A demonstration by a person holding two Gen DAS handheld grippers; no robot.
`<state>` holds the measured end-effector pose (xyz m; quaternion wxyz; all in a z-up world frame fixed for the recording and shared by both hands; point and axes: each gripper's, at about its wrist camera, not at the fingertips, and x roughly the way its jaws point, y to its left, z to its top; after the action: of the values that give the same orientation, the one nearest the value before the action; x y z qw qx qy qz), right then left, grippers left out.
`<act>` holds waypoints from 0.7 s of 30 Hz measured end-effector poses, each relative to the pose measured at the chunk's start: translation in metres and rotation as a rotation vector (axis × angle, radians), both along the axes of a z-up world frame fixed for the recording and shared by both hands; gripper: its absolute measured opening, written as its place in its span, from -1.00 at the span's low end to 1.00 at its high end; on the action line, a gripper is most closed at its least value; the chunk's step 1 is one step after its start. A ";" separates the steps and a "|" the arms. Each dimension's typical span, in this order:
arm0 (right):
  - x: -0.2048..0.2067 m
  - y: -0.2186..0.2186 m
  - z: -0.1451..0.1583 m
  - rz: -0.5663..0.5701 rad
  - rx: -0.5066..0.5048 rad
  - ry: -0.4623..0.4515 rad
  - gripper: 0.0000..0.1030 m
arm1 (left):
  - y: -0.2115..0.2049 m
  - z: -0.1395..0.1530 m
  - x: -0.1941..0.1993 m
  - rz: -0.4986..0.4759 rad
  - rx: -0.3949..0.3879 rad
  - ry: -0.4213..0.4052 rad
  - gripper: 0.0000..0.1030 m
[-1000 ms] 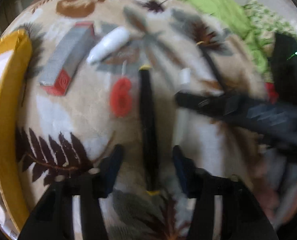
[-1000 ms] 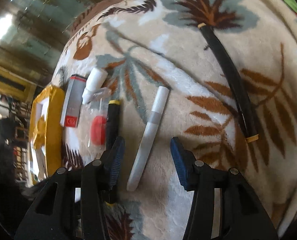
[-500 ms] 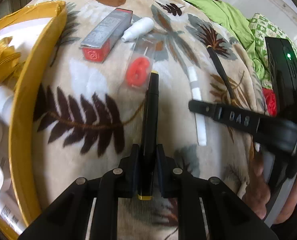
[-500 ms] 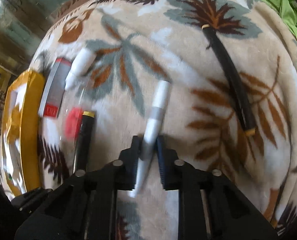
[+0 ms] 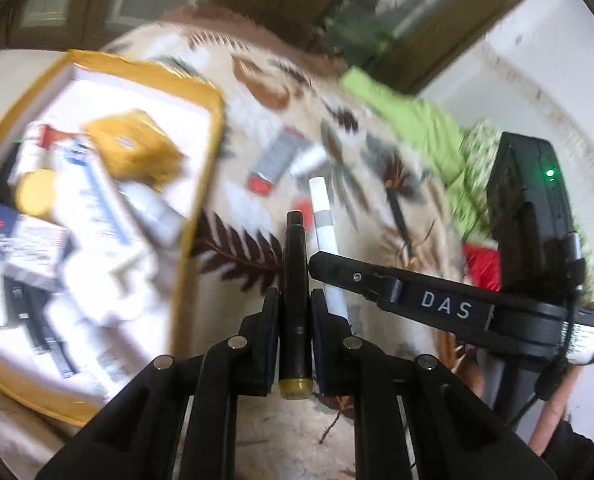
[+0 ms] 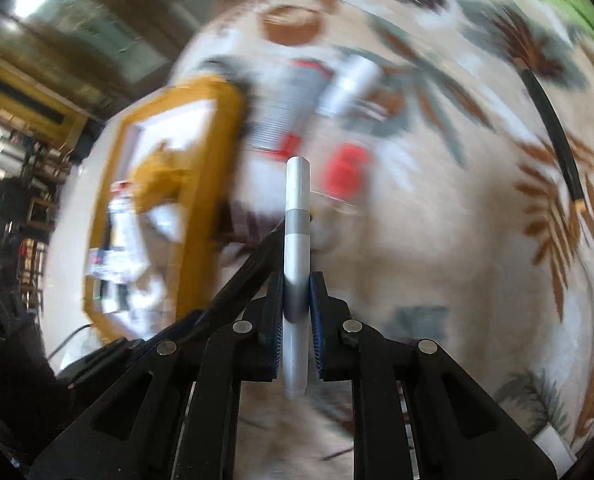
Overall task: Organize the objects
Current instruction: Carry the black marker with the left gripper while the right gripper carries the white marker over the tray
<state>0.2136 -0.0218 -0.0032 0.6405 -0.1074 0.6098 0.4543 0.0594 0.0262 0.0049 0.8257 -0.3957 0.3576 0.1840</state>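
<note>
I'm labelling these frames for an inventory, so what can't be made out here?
- Left wrist view: items in the yellow box are motion-blurred; labels unreadable.
- Right wrist view: the grey carton and red packet are smeared.
- Left wrist view: the white pen is partly hidden behind the right hand-held gripper.

1. The left tool (image 5: 294,312), open around the black pen (image 5: 295,280) 1 second ago, is now clamped on it.
2. The right tool (image 6: 297,312), open around the silver pen (image 6: 296,248) 1 second ago, now grips it.
3. Both pens, which lay on the leaf-patterned blanket (image 6: 437,220), have been lifted clear of it.
4. The left view has swung toward the yellow box (image 5: 201,184), now showing its cluttered inside.
5. The right view now has the yellow box closer to centre, and the scene is blurred.
</note>
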 end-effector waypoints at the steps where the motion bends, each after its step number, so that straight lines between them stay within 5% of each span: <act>1: -0.008 0.006 0.006 0.014 -0.002 -0.016 -0.75 | 0.006 0.002 -0.009 0.011 -0.013 -0.022 -0.75; 11: -0.046 0.027 0.033 0.032 -0.066 -0.077 -0.76 | 0.030 0.002 -0.094 0.100 -0.201 -0.251 -0.75; 16: -0.062 0.034 0.052 -0.029 -0.034 -0.062 -0.76 | 0.045 0.004 -0.118 0.114 -0.269 -0.257 -0.75; 21: -0.095 0.060 0.058 0.025 0.009 -0.038 -0.76 | 0.041 0.027 -0.165 0.171 -0.183 -0.257 -0.75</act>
<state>0.1187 0.0385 0.0553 0.6467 -0.1207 0.5940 0.4630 -0.1057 0.0668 0.0317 0.8063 -0.5187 0.2293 0.1683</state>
